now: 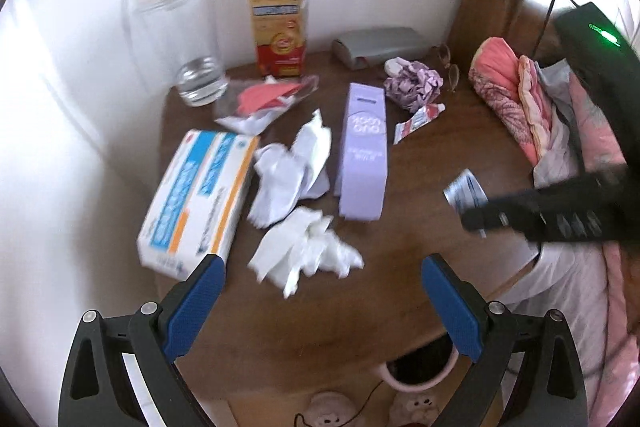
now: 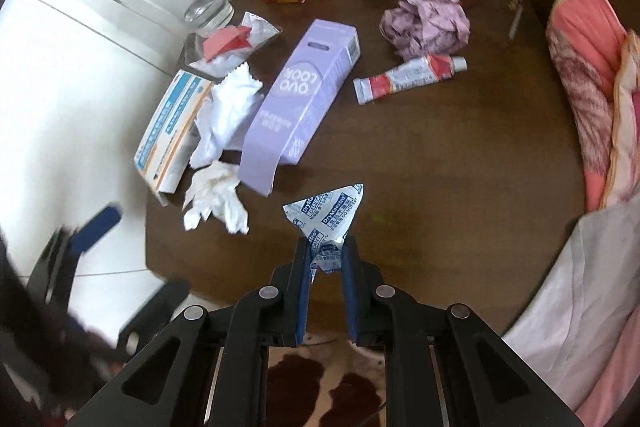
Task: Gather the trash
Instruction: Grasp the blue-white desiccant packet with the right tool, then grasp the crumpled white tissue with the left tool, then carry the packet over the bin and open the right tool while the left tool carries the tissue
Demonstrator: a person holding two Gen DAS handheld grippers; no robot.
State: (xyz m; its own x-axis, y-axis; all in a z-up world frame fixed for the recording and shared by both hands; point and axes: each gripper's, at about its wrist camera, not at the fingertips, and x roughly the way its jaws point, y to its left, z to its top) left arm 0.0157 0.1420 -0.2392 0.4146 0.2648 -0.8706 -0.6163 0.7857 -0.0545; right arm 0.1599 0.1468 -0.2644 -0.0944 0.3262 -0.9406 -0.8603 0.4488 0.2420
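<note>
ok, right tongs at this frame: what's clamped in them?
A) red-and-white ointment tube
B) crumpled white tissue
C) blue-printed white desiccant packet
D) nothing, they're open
C: the right tongs are shut on the desiccant packet, which sticks out past the fingertips above the wooden table; the ointment tube and the crumpled tissue lie on the table untouched.

Bright daylight, motion blur, fisheye warping

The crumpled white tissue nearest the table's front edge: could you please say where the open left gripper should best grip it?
Probably from above, across the crumpled white tissue's bunched middle; its thin corners spread flat, and the open left gripper hovers nearby.
</note>
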